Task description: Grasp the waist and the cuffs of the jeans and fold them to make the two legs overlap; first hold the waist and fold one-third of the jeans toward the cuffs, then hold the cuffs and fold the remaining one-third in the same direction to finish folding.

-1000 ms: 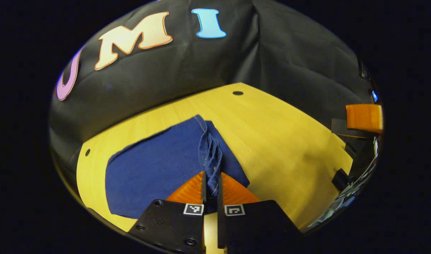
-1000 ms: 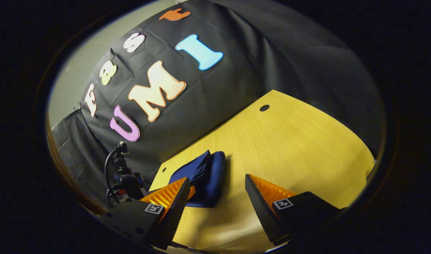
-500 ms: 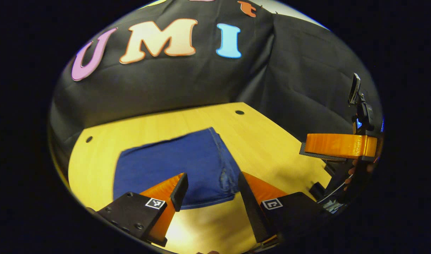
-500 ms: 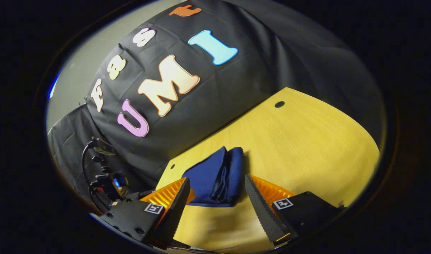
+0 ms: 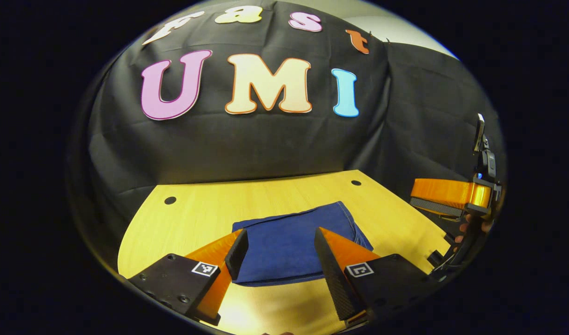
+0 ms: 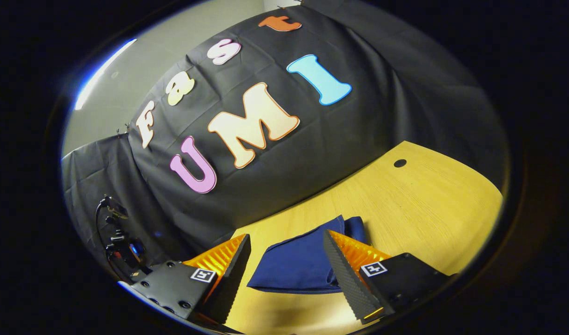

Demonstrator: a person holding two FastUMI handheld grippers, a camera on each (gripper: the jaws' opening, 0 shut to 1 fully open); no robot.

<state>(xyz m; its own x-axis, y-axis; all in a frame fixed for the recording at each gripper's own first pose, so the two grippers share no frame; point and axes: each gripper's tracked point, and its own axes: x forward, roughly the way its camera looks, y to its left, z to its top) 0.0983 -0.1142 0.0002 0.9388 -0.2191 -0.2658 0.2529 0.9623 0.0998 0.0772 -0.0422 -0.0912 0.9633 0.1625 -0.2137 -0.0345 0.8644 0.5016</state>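
Jeans lie on the yellow table as a small flat blue bundle, right in front of our left tongs and seen between their two tips. Our left tongs are wide apart and hold nothing. Our right tongs are wide apart too, with nothing in them, and the bundle sits just ahead of them, partly behind one tip. In the left gripper view the right tongs also show far off to the side, up above the table edge. The bundle looks folded over on itself, with a stitched edge on the side nearest those far tongs, so we think the folding is done or almost done. The step now, we guess, is to let go and pull away. To do that well, we should lift both tongs straight up and back, tips kept apart, so no tip snags the cloth and drags a layer open. If a corner sticks out, we could pat it down gently from above. We cannot tell how neat the far edge is.
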